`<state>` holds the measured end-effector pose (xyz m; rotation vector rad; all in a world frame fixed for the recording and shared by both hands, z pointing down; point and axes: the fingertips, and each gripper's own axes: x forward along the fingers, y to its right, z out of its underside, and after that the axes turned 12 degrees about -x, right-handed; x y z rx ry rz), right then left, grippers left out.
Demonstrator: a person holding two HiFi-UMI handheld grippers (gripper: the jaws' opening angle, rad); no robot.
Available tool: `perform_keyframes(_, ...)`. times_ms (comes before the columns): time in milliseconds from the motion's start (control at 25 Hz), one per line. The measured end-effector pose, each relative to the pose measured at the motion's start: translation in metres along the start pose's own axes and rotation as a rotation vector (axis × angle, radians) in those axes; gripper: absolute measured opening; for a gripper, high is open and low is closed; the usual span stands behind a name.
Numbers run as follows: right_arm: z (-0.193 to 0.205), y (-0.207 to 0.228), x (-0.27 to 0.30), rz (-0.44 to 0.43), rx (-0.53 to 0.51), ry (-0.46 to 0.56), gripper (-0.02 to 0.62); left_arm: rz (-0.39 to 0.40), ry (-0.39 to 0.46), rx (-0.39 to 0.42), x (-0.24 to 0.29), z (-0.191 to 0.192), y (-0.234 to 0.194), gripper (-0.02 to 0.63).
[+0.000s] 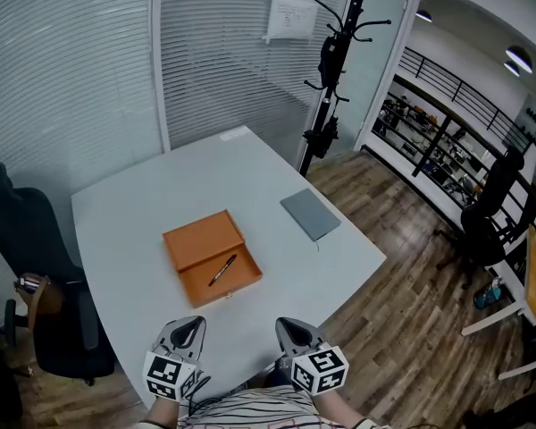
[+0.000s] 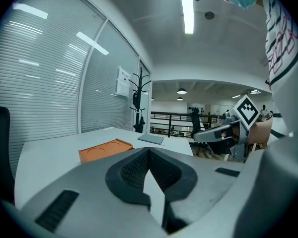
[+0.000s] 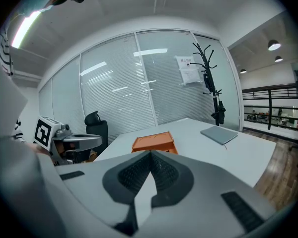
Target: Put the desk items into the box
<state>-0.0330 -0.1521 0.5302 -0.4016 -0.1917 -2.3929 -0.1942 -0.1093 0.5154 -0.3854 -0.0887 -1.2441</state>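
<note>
A flat orange box (image 1: 201, 239) lies in the middle of the white table (image 1: 134, 213), and a dark pen (image 1: 221, 270) rests slantwise on its near half. A grey notebook (image 1: 310, 214) lies to the right of the box. Both grippers hover side by side over the table's near edge, pointing at the box. My left gripper (image 1: 186, 333) is shut with nothing between its jaws. My right gripper (image 1: 295, 333) is likewise shut and empty. The left gripper view shows the box (image 2: 105, 149), the notebook (image 2: 151, 139) and the right gripper (image 2: 228, 133). The right gripper view shows the box (image 3: 153, 143) and the notebook (image 3: 219, 134).
A black office chair (image 1: 36, 266) stands at the table's left side. Behind the table rises a coat stand (image 1: 335, 61) in front of a glass wall with blinds. To the right is wooden floor (image 1: 402, 311) with another black chair (image 1: 491, 213).
</note>
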Motion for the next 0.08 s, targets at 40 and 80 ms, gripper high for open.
perform_keyframes(40,-0.0006,0.0003,0.0007,0.001,-0.001,0.001,0.025,-0.002,-0.001,0.000,0.0002,-0.0002,-0.0010,0.021)
perform_keyframes(80,-0.0012,0.0005,0.0015,0.001,-0.002,0.002,0.025,-0.004,-0.001,0.001,0.0004,-0.0005,-0.0020,0.021)
